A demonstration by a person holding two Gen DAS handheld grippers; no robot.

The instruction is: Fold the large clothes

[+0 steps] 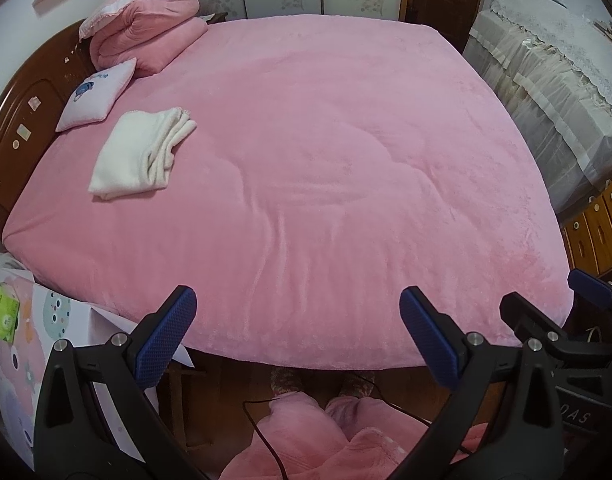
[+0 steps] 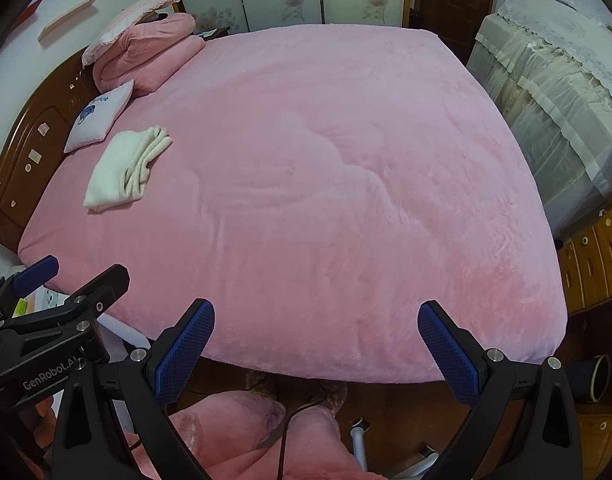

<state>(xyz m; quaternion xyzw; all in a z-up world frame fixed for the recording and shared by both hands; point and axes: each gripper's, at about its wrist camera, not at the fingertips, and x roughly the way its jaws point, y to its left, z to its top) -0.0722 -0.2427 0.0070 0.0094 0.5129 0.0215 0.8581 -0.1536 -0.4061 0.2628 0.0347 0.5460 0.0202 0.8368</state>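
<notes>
A white garment [image 1: 138, 156] [image 2: 122, 172] lies folded into a thick rectangle on the pink bed cover [image 1: 325, 160] [image 2: 325, 180], at the left near the headboard. My left gripper [image 1: 298, 336] hovers over the bed's near edge, open, with nothing between its blue pads. Beside it, my right gripper [image 2: 317, 348] is also open and empty, above the same edge. Each shows in the other's view: the right gripper [image 1: 553, 300] at the far right, the left gripper [image 2: 72, 276] at the far left. Both are far from the white garment.
A folded pink quilt [image 1: 146, 36] with a pillow on top and a small cushion [image 1: 96, 96] sit by the wooden headboard [image 1: 22, 120]. Lace-covered furniture [image 1: 545, 80] and wooden drawers [image 2: 593, 256] stand on the right. A person's legs in pink trousers [image 1: 306, 432] and a black cable are below.
</notes>
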